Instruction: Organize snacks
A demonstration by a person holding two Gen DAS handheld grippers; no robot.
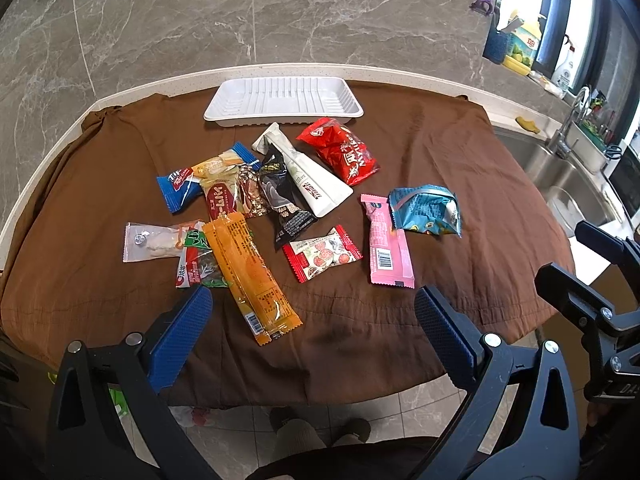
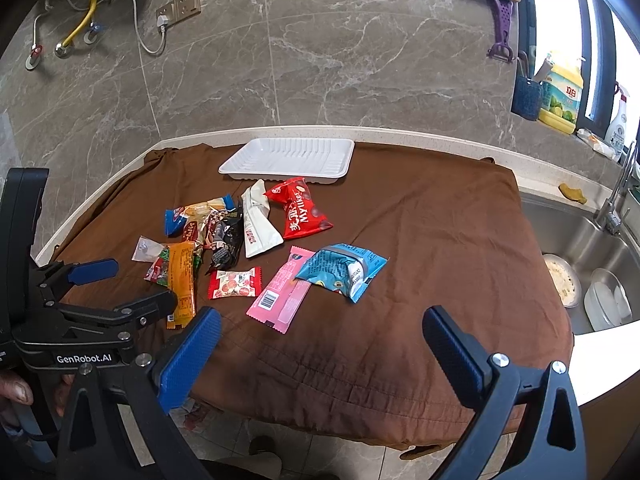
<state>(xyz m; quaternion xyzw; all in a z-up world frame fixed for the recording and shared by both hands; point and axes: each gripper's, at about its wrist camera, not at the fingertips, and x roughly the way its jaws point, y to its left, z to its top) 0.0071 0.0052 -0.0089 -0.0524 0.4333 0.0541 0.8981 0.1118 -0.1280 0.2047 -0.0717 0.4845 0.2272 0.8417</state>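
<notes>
Grey marble tiles backed a counter draped with a brown cloth [image 1: 420,168]. A steel sink [image 2: 576,248] sat to the right of it.

Both tongs hovered low over the near edge of the cloth, side by side, pointing toward the wall. The left gripper [image 1: 314,320] had its blue pads spread wide and held nothing. The right gripper [image 2: 322,340] was likewise wide open and empty, and stood just right of the left one.

A white tray [image 1: 284,98] lay at the far edge of the cloth, long side running left to right, with nothing in it.

Snack packets lay scattered between the tray and the grippers. An orange bar [image 1: 250,276] was nearest the left gripper, its long axis running from far-left to near-right. It overlapped a green-and-red packet [image 1: 198,264] and a clear packet [image 1: 154,242]. A pink bar [image 1: 386,242] pointed nearly straight away from the grippers. Touching its far end was a crumpled blue bag [image 1: 426,210]. A white pouch [image 1: 308,176] and a black packet [image 1: 284,200] slanted side by side, beside a red bag [image 1: 340,150] near the tray. A small red candy packet [image 1: 322,254] lay alone in the middle.
</notes>
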